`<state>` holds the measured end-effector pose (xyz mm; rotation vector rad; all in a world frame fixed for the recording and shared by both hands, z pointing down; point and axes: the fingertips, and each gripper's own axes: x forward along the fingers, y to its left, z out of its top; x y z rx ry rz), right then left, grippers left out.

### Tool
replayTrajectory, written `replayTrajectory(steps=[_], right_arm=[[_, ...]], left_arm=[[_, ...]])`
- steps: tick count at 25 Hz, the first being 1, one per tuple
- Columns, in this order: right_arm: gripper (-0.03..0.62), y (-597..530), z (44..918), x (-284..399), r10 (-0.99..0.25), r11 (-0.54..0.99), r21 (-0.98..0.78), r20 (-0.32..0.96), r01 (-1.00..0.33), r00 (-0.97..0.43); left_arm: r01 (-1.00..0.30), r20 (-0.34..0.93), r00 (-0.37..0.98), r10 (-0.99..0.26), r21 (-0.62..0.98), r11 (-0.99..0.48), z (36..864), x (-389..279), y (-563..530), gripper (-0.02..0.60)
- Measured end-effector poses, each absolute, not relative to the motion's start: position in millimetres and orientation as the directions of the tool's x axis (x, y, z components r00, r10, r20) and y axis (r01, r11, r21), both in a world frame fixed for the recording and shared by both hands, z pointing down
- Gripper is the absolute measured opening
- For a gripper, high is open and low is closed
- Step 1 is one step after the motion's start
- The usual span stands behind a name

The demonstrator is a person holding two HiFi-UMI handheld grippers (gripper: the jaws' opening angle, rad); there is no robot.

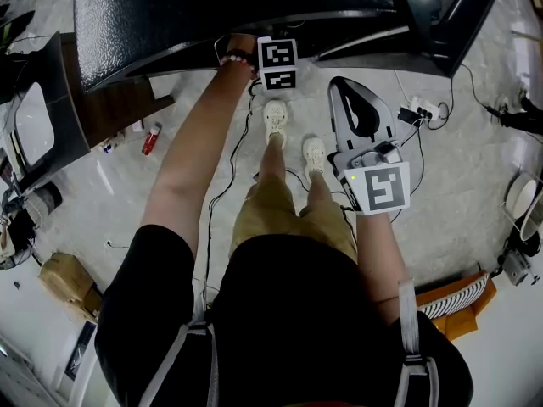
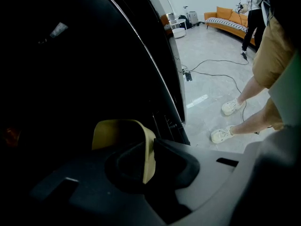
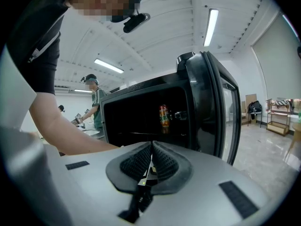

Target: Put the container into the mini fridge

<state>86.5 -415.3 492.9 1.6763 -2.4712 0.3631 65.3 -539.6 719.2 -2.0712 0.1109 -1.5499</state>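
Note:
My left gripper (image 2: 149, 158) is shut on the rim of a yellow container (image 2: 121, 134) and holds it in the dark opening of the black mini fridge (image 2: 84, 55). In the head view only the left gripper's marker cube (image 1: 277, 64) shows, at the edge of the fridge's top (image 1: 229, 7); the jaws and the container are hidden under it. My right gripper (image 3: 151, 149) is shut with nothing between its pads. It hangs near the person's right knee (image 1: 349, 87) and looks up at the open fridge (image 3: 141, 112) and its door (image 3: 218, 107).
A drink can (image 3: 163, 116) stands inside the fridge. Cables, a power strip (image 1: 422, 108) and a red bottle (image 1: 151, 139) lie on the floor around the person's shoes (image 1: 275, 119). A brown cabinet (image 1: 114, 108) stands left of the fridge. An orange sofa (image 2: 230, 20) is far off.

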Motion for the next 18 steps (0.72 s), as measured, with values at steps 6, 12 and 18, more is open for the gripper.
replayTrajectory(steps=[6,12,18], right_arm=[[0.037,-412,494,85,-0.896,0.348,-0.12,0.251,-0.93,-0.367],[0.037,-410,493,86,-0.898,0.339,-0.117,0.254,-0.933,-0.358],[0.037,-410,493,88,-0.9,0.334,-0.119,0.256,-0.935,-0.353]], left_arm=[[0.217,0.823,0.358,-0.441,-0.532,-0.818,713,69,-549,0.091],[0.185,0.805,0.369,-0.465,-0.554,-0.812,710,71,-557,0.091],[0.161,0.805,0.388,-0.45,-0.539,-0.826,709,73,-552,0.091]])
